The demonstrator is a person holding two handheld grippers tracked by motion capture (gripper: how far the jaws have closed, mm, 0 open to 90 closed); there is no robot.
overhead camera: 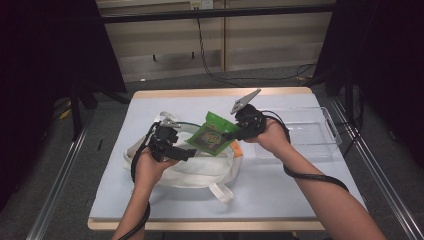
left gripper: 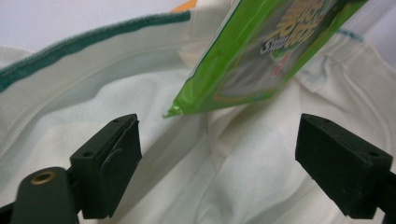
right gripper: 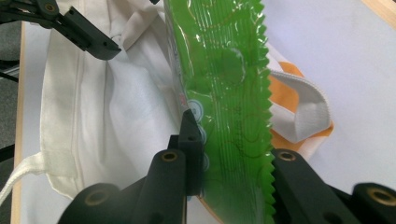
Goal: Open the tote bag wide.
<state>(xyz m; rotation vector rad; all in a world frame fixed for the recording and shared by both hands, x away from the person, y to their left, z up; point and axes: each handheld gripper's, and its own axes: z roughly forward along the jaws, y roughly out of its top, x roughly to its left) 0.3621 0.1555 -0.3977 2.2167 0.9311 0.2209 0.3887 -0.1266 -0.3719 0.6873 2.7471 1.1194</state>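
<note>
A green snack packet (overhead camera: 212, 135) hangs over the mouth of a white cloth tote bag (overhead camera: 200, 170), and my right gripper (overhead camera: 232, 135) is shut on its serrated edge. In the right gripper view the packet (right gripper: 224, 84) is pinched between the jaws of that gripper (right gripper: 233, 140). My left gripper (overhead camera: 182, 152) sits at the bag's left side. Its jaws stand wide apart in the left gripper view, open (left gripper: 219, 158) over the bag's white lining (left gripper: 233, 186), with the packet's lower corner (left gripper: 261, 51) hanging just beyond them. The bag's rim has a green trim (left gripper: 93, 39).
A clear plastic tray (overhead camera: 320, 132) lies at the right of the pale blue table mat (overhead camera: 280, 195). The bag's white strap with orange backing (right gripper: 303, 107) lies beside the packet. Another strap (overhead camera: 222, 191) trails toward the front edge.
</note>
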